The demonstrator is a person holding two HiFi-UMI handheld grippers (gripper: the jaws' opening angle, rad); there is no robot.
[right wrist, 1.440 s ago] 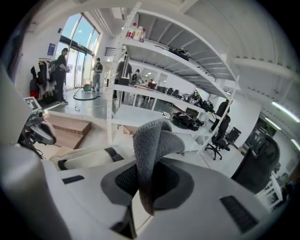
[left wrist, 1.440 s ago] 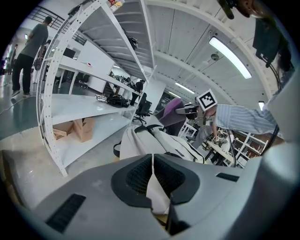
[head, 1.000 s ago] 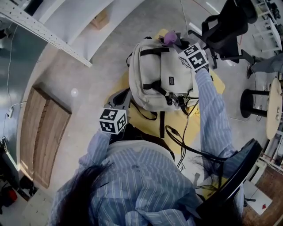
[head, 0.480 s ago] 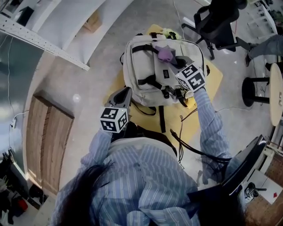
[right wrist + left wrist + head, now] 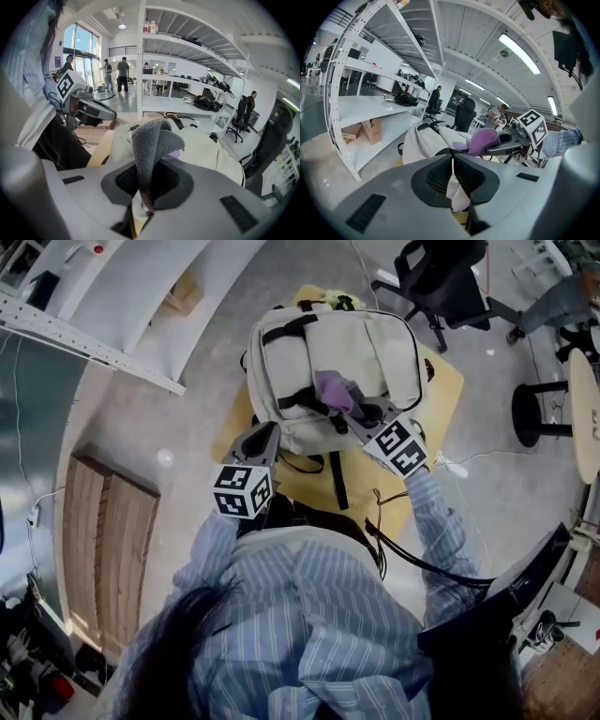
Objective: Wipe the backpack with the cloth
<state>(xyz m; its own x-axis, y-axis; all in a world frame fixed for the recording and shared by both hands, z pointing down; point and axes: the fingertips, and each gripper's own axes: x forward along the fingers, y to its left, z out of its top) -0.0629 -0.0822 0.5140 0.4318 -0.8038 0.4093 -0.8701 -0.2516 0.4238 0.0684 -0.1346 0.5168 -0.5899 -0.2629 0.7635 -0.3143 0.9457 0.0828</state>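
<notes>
Since the left gripper (image 5: 262, 437) has its jaws pressed together on a pale fold at the near left edge of the backpack (image 5: 375, 343), we judge the soft, slack bag anchored against sliding on the yellow mat (image 5: 445, 390). At centre, the cloth (image 5: 330, 388), light and limp, lies on the bag's front, pinched between the jaws of the right gripper (image 5: 354, 412). That forearm reaches forward, and the left elbow is tucked close.

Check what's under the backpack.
A yellow board shows past the backpack at its right, left and near edges. Anything between the pack's middle and the board is covered and cannot be seen.
</notes>
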